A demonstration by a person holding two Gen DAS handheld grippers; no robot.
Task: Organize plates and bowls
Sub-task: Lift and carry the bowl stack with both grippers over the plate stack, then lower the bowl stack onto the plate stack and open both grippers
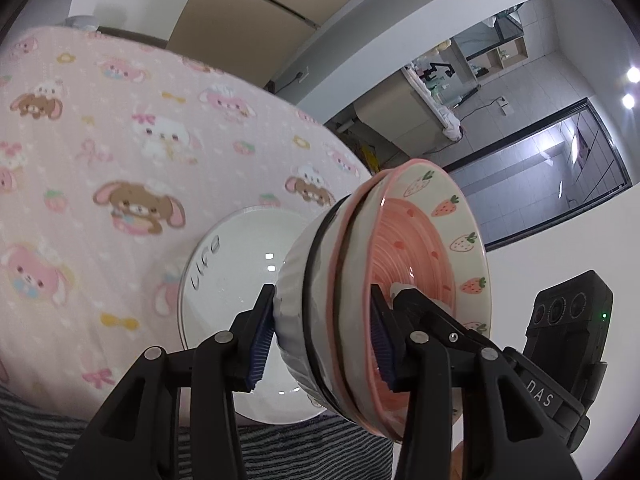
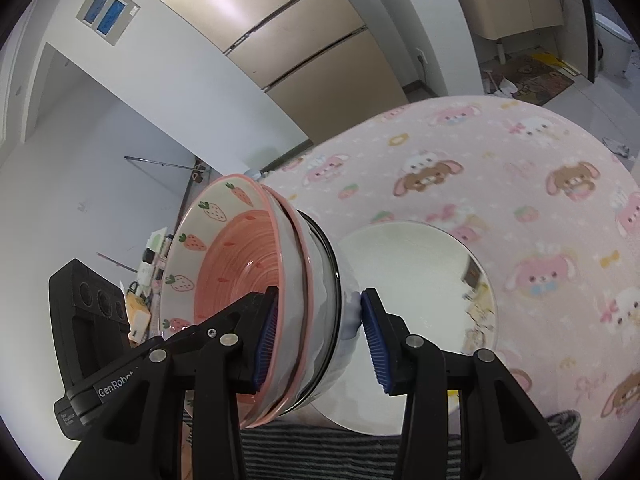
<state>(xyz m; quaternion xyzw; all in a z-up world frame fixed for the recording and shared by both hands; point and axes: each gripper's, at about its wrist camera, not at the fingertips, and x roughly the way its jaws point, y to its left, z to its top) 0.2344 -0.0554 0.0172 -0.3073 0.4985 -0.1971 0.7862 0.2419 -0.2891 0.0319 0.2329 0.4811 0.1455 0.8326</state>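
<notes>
A round table covered by a pink cartoon-rabbit cloth (image 2: 500, 168) is seen tilted, with a wide glossy white ceramic plate (image 2: 420, 280) lying on it. Above the plate, a nested stack of glazed bowls, the innermost pink with a strawberry-patterned rim (image 1: 404, 264), is clamped from opposite sides by the left gripper (image 1: 320, 344) and the right gripper (image 2: 320, 340), each closed across the stack's wall. The stack is judged heavy, rigid, slippery and breakable; the rims are best gripped evenly.

"DAS" reads in pale letters on the black body of the right gripper (image 1: 538, 394), seen from the left wrist. From the right wrist, "GenRobot" runs along the left gripper (image 2: 116, 390). Dark writing on the white plate (image 1: 224, 280) rim stays illegible.
</notes>
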